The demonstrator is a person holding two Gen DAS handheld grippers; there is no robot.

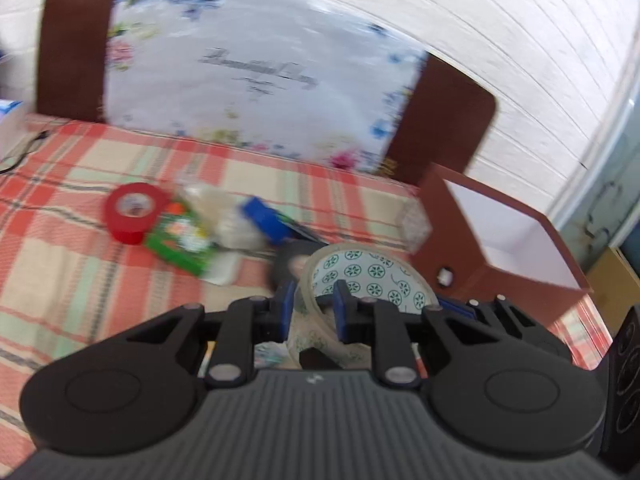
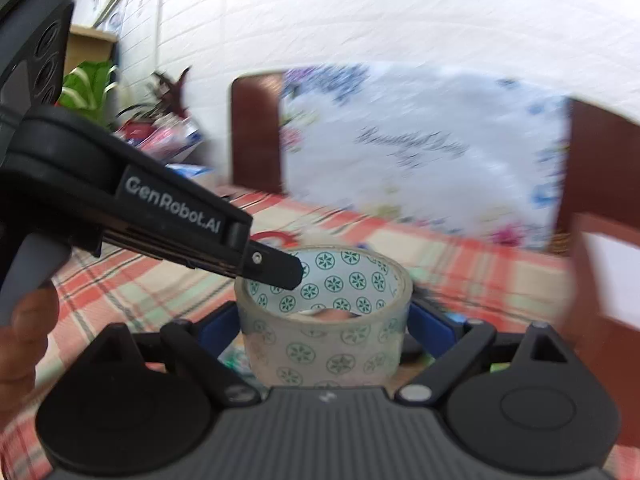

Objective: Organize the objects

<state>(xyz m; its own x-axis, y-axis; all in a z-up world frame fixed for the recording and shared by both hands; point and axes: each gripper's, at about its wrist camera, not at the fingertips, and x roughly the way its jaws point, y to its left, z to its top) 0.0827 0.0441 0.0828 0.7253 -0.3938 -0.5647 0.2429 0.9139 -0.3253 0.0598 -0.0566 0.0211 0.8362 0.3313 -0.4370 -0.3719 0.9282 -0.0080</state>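
Note:
A clear tape roll [image 1: 360,276] with a green-flower core is held above the plaid bedsheet [image 1: 80,264]. My left gripper [image 1: 313,312] is shut on its wall, one finger inside the ring and one outside. The same roll [image 2: 324,320] fills the right wrist view, and my right gripper [image 2: 324,320] is shut on its outer sides; the left gripper [image 2: 276,270] reaches in over its rim. A red tape roll [image 1: 134,212], a green packet [image 1: 180,244], a clear bag [image 1: 224,216], a blue object [image 1: 266,220] and a black roll [image 1: 292,264] lie on the sheet.
An open brown box [image 1: 504,248] with a white inside stands at the right. A floral pillow [image 1: 256,80] leans on the brown headboard [image 1: 72,44] behind. A white brick wall [image 2: 360,8] and plants [image 2: 88,84] are at the back left.

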